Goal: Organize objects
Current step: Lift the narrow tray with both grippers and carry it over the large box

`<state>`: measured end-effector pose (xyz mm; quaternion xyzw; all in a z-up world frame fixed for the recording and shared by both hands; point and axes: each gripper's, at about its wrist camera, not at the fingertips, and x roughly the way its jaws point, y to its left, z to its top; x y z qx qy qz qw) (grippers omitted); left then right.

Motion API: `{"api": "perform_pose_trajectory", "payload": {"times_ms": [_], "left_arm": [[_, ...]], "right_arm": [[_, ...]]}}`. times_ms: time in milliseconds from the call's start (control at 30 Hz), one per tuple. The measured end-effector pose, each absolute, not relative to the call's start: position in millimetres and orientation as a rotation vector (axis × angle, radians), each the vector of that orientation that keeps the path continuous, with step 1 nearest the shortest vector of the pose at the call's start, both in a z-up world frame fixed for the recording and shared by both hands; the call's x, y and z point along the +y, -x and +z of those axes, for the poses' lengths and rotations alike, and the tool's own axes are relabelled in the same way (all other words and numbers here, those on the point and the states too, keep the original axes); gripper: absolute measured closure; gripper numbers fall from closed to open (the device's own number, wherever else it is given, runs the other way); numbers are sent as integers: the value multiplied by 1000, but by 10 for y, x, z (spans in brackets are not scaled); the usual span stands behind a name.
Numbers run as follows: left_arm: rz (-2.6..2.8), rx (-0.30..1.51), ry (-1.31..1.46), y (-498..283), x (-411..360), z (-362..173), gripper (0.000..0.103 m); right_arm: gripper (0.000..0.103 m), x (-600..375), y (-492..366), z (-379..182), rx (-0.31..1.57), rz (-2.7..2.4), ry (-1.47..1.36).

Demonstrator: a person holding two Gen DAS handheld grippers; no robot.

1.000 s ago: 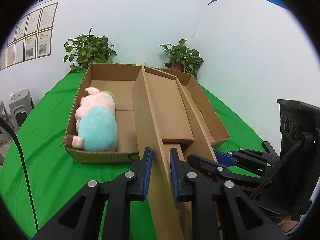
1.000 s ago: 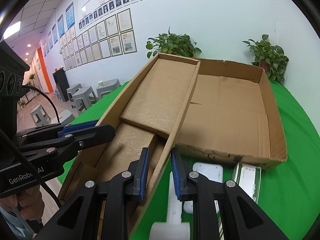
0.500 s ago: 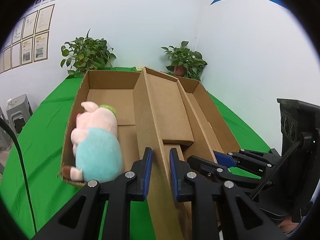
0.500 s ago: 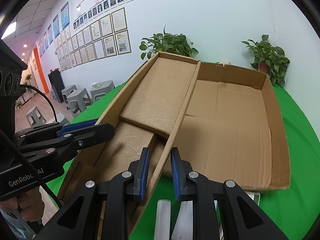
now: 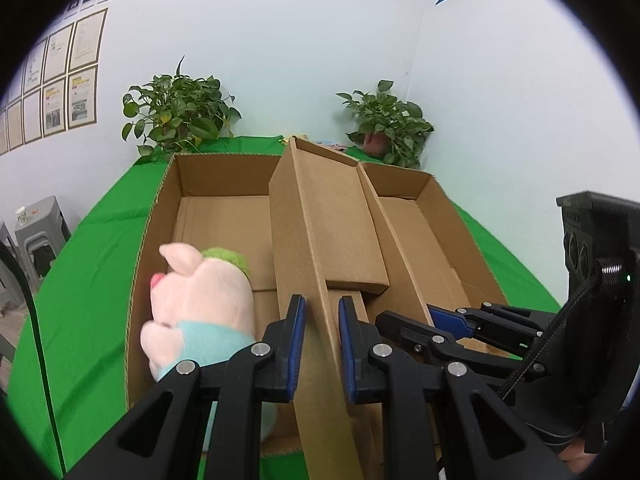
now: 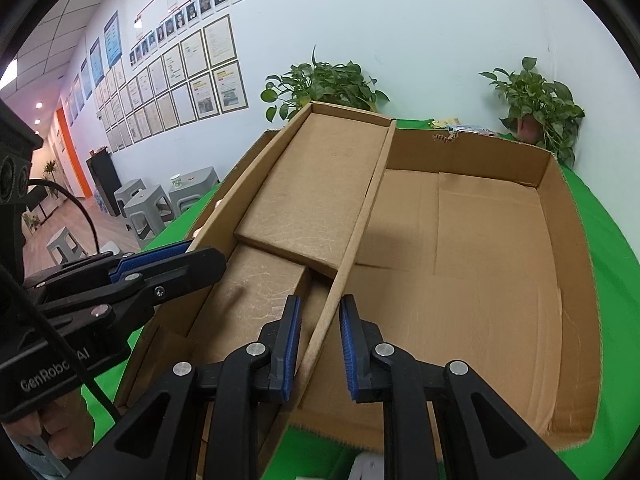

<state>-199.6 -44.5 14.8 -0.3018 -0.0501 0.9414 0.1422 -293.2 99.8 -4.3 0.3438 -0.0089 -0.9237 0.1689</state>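
A long narrow cardboard box (image 5: pixel 332 216) is held tilted between two open cardboard boxes on the green table. My left gripper (image 5: pixel 319 350) is shut on its left wall. My right gripper (image 6: pixel 318 346) is shut on its right wall (image 6: pixel 360 216) and also shows in the left wrist view (image 5: pixel 444 320). A plush pig (image 5: pixel 200 304), pink with a teal body, lies in the left open box (image 5: pixel 160 216). The right open box (image 6: pixel 500 248) holds nothing I can see. The left gripper shows in the right wrist view (image 6: pixel 160 268).
The green table (image 5: pixel 96 240) runs to a white wall corner. Two potted plants (image 5: pixel 176 108) (image 5: pixel 384 120) stand at the back. Grey stools (image 6: pixel 152 204) stand off the table's left. A white object (image 6: pixel 368 468) lies at the near edge under the right box.
Both grippers moved forward and lower with the narrow box. The open boxes and the pig now look closer, and the white items in front of the right box have mostly gone from view.
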Motion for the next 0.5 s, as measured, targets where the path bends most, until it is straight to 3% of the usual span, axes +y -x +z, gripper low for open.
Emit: {"api": "perform_pose_trajectory", "payload": {"times_ms": [500], "left_arm": [[2718, -34, 1214, 2544, -419, -418, 91]], "right_arm": [[91, 781, 4032, -681, -55, -2600, -1192]]}}
